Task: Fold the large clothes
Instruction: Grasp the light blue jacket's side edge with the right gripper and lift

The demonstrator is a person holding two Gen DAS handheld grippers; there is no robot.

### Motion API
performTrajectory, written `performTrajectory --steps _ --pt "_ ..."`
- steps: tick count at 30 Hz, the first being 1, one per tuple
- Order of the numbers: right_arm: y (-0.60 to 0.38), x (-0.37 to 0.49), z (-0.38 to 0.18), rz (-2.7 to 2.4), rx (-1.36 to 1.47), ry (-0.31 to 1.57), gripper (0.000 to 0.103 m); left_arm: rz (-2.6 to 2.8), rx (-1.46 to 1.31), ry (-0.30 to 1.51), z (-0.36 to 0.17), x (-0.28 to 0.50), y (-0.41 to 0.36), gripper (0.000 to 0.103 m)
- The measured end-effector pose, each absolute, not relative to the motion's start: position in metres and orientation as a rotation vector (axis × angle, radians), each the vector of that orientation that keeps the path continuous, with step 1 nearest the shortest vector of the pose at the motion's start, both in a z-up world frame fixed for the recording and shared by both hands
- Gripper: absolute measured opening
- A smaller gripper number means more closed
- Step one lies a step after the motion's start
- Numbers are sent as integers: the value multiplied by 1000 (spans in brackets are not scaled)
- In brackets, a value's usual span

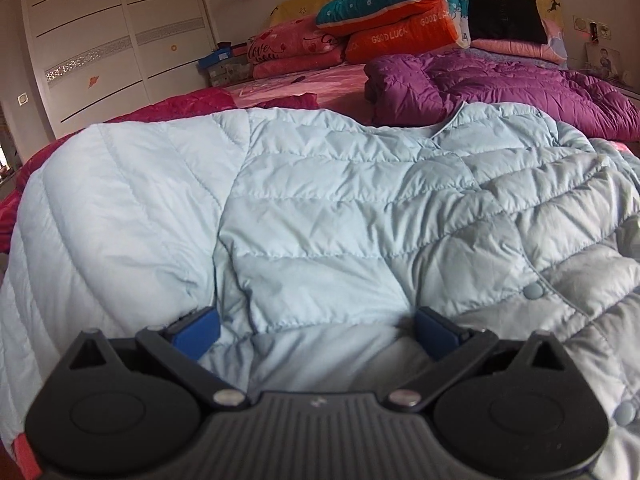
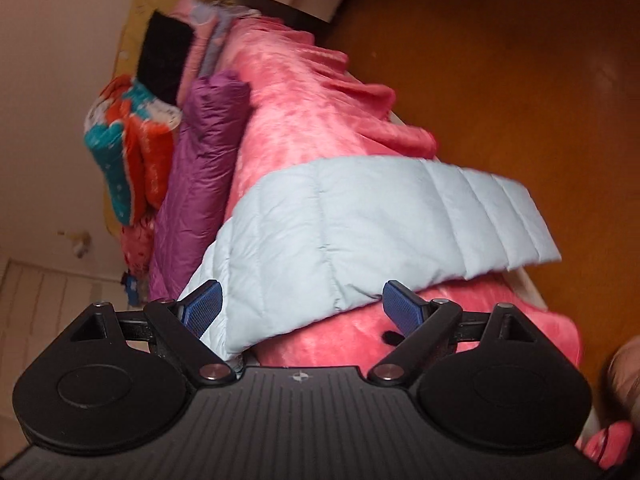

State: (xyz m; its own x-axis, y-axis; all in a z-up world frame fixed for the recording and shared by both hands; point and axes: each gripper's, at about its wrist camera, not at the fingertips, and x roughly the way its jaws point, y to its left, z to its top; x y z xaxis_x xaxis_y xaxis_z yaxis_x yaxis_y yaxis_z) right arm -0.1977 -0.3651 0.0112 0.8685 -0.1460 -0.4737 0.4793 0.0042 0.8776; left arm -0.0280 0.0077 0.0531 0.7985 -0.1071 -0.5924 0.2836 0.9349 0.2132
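Left wrist view: pale blue quilted puffer jacket [image 1: 320, 208], spread flat on the bed, puffy in horizontal stitched channels, smooth nylon sheen, round matching snaps along the front edge. Left gripper [image 1: 316, 330] low over the jacket's near hem, blue ribbed fingers [image 1: 198, 334] spread wide, nothing between them but loose fabric underneath. Beyond the jacket's collar, a crumpled purple quilted coat [image 1: 480, 88]; further back from the jacket, stacked plush quilts [image 1: 384, 16] in orange, teal and pink. Left of the jacket, a white panelled wardrobe [image 1: 104, 40].

Right wrist view, rolled sideways: same jacket [image 2: 360, 224], one sleeve a long padded band reaching over the bed edge above the brown glossy floor [image 2: 500, 80]. Under the jacket, a fuzzy pink blanket [image 2: 304, 120], velvety and rumpled. Right gripper [image 2: 302, 306] at the jacket's near corner, textured blue fingers [image 2: 402, 308] wide apart, the corner lying loose between them, one pad just beside the fabric, nothing clamped. Purple coat [image 2: 200, 184] beside the jacket, towards the wall.
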Motion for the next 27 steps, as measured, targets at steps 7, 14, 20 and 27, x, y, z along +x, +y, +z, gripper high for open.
performTrajectory --steps 7,14,20,27 --pt "-363 -224 -71 -570 1947 158 103 -327 280 506 85 -75 -24 102" --pt "-365 -227 -94 -672 2039 6 103 -324 299 564 65 -72 -37 102" --pt "-363 -218 -119 -648 2140 -17 103 -295 232 601 49 -65 -35 102" --pt "-360 -205 -132 -649 2190 -100 103 -301 220 584 31 -69 -37 103"
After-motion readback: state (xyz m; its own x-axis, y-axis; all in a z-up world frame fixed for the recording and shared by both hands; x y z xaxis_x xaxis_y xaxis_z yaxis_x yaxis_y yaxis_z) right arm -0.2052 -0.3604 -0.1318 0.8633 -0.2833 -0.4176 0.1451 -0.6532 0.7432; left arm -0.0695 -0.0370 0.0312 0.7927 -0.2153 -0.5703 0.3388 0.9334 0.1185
